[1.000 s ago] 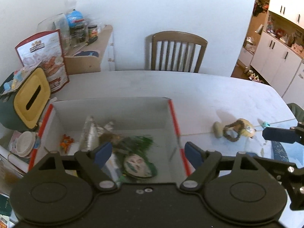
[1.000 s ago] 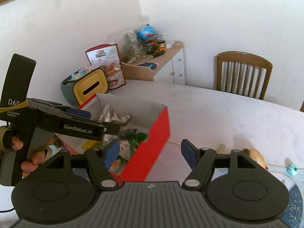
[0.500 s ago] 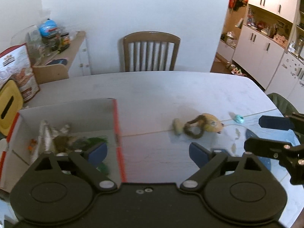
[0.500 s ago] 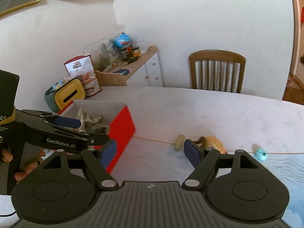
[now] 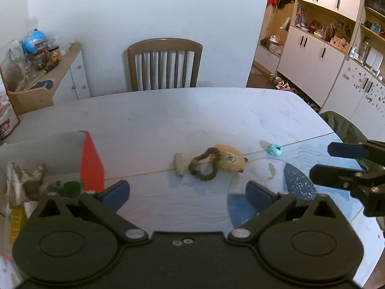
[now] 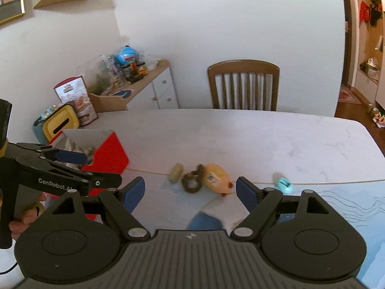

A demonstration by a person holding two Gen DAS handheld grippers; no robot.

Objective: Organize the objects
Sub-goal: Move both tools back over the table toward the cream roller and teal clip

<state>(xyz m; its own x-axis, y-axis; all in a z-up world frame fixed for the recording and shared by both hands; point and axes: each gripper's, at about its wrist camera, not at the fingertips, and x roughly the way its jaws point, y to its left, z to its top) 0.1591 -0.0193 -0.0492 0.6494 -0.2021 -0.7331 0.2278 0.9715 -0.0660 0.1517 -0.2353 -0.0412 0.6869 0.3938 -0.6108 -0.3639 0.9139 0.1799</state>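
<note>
Two grippers hang above a pale marble table (image 5: 216, 110), both with fingers spread wide and nothing between them. The left gripper (image 5: 187, 192) sits over the near middle of the table; the right gripper (image 6: 190, 190) points at the small cluster of loose things ahead. Most of the tabletop is bare: a broad clear stretch runs from the cluster to the far edge, where a wooden chair (image 5: 164, 63) stands against the wall, and on to the rounded right-hand edge.

Near the middle lie a yellow plush toy (image 6: 217, 179), a dark scrunchie (image 6: 192, 181) touching its left side, and a small beige piece (image 6: 175, 172) just beside the scrunchie. A small turquoise object (image 6: 285, 185) lies apart to the right, near a blue placemat (image 5: 296, 180).

At the left stands an open box with a red side (image 5: 91, 166). It holds crumpled packets (image 5: 16, 180) and something green (image 5: 68, 187); the rest of its contents cannot be made out. Behind it, near the table's left edge, sits a yellow-topped tissue holder (image 6: 59, 124).
</note>
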